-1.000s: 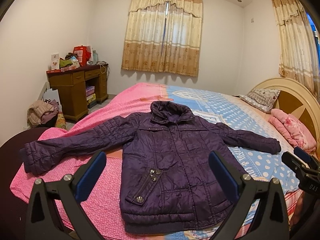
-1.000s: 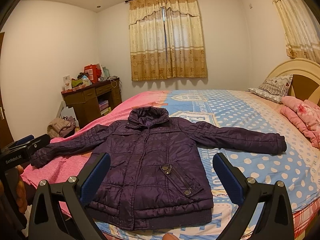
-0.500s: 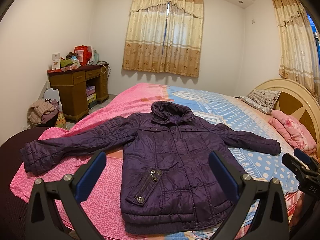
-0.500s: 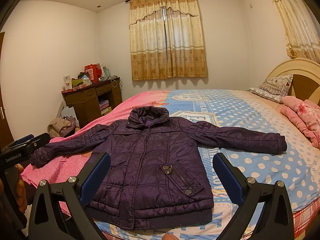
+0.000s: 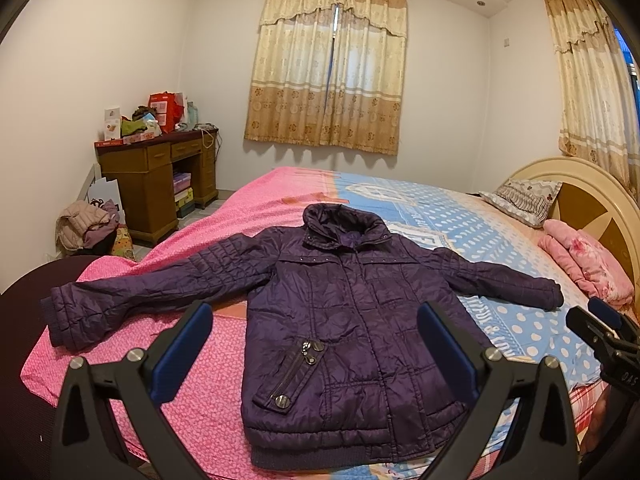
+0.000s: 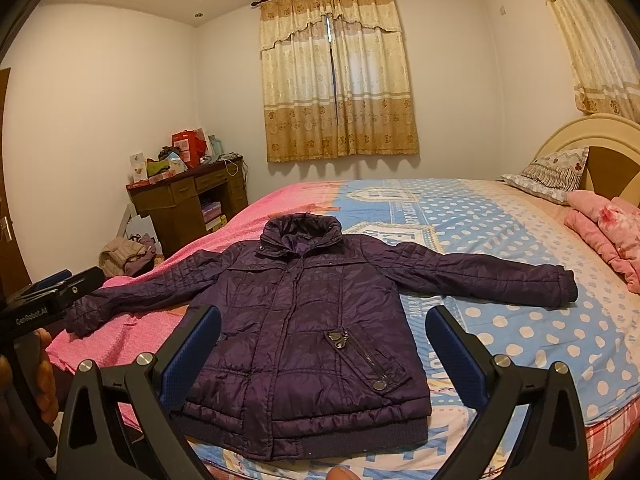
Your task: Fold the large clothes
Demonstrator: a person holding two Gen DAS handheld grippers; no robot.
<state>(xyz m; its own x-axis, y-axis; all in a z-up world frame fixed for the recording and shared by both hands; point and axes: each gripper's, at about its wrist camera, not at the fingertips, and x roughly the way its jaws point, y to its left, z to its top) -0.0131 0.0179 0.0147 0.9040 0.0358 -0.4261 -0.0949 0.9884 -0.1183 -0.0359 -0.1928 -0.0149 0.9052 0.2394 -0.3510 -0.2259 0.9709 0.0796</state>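
Observation:
A dark purple quilted jacket (image 5: 344, 320) (image 6: 304, 328) lies flat and face up on the bed, collar toward the far wall, both sleeves spread out sideways, hem at the near edge. My left gripper (image 5: 314, 344) hovers open in front of the hem, above the bed's near edge, touching nothing. My right gripper (image 6: 322, 344) is likewise open and empty, held back from the hem. Each gripper shows at the edge of the other's view, the right gripper (image 5: 604, 328) at right, the left gripper (image 6: 44, 300) at left with a hand on it.
The bed (image 5: 500, 240) has a pink and blue dotted cover. A patterned pillow (image 6: 552, 174) and folded pink bedding (image 6: 608, 228) lie by the headboard (image 6: 600, 132). A cluttered wooden desk (image 5: 160, 176) and a heap of clothes (image 5: 88, 228) stand at the left wall.

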